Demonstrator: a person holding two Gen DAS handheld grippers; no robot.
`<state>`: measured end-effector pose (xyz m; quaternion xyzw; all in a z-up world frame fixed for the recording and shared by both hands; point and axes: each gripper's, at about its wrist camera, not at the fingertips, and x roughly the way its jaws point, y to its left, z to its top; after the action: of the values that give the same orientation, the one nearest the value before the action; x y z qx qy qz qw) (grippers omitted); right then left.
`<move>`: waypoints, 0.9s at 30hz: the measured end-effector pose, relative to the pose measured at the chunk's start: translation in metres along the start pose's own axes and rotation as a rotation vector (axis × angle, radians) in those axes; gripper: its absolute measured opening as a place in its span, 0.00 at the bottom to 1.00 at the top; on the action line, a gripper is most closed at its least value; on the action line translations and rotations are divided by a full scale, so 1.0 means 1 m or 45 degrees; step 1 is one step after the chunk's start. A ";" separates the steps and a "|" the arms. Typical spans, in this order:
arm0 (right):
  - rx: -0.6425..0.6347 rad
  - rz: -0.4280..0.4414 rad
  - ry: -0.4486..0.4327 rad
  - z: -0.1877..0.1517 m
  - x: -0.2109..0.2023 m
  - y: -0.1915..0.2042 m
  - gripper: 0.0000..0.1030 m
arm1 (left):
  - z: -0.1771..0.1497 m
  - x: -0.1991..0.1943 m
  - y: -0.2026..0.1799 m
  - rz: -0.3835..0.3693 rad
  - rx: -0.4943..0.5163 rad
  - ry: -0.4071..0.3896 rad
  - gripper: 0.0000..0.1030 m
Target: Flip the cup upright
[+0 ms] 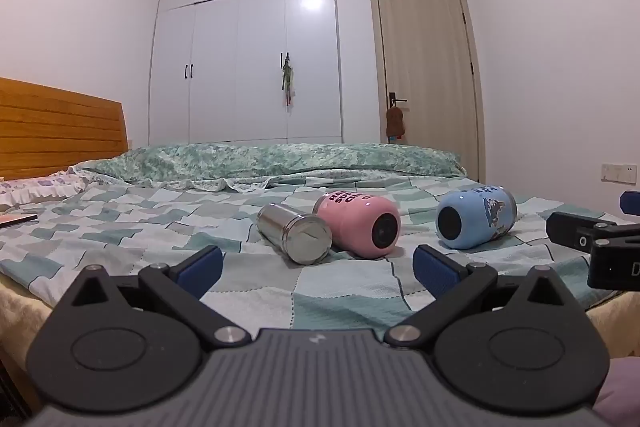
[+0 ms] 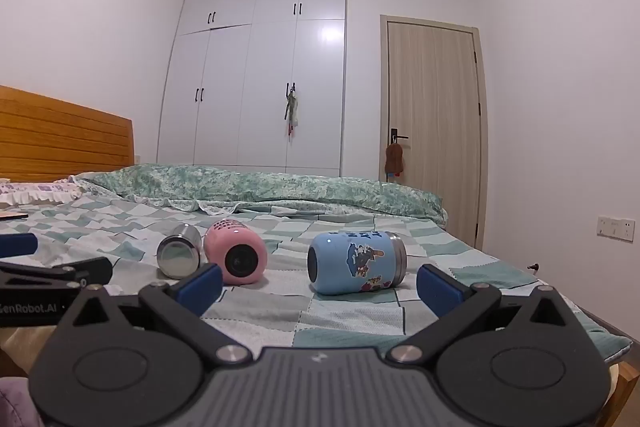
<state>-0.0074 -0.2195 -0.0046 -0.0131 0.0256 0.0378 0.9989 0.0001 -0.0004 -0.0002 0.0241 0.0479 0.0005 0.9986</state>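
Note:
Three cups lie on their sides on the checked bedspread, bottoms towards me: a steel cup [image 1: 295,233] [image 2: 180,255], a pink cup [image 1: 359,225] [image 2: 237,256] touching it, and a blue cartoon cup [image 1: 474,217] [image 2: 356,262] apart to the right. My left gripper [image 1: 318,269] is open and empty, short of the steel and pink cups. My right gripper [image 2: 319,285] is open and empty, just short of the blue cup. Each gripper shows at the edge of the other's view: the right [image 1: 592,239] and the left [image 2: 44,279].
A green folded quilt [image 1: 272,161] lies across the bed behind the cups. A wooden headboard [image 1: 56,131] and pillow [image 1: 32,187] are at the left. A white wardrobe [image 1: 248,47] and a door [image 1: 428,75] stand beyond the bed. The bed's near edge is under both grippers.

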 end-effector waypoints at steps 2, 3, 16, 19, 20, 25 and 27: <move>0.002 0.000 0.000 0.000 0.000 0.000 1.00 | 0.000 0.000 0.000 0.000 -0.001 -0.001 1.00; 0.002 0.000 0.000 0.000 0.000 0.000 1.00 | 0.000 0.000 0.000 0.002 -0.003 -0.003 1.00; 0.003 0.001 -0.001 0.000 0.000 0.000 1.00 | 0.000 -0.003 -0.001 -0.007 0.000 -0.023 1.00; 0.003 0.001 -0.001 0.000 0.000 0.000 1.00 | 0.000 -0.003 -0.001 -0.007 0.000 -0.025 1.00; 0.003 0.000 -0.001 0.000 0.000 0.000 1.00 | 0.000 -0.003 0.000 -0.006 0.001 -0.025 1.00; 0.003 0.001 -0.001 0.000 -0.001 0.000 1.00 | 0.000 -0.003 -0.001 -0.006 0.000 -0.027 1.00; 0.003 0.000 -0.001 0.000 -0.001 0.000 1.00 | 0.000 -0.003 -0.001 -0.007 0.001 -0.027 1.00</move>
<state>-0.0082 -0.2199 -0.0045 -0.0120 0.0252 0.0379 0.9989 -0.0034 -0.0010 0.0001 0.0243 0.0372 -0.0024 0.9990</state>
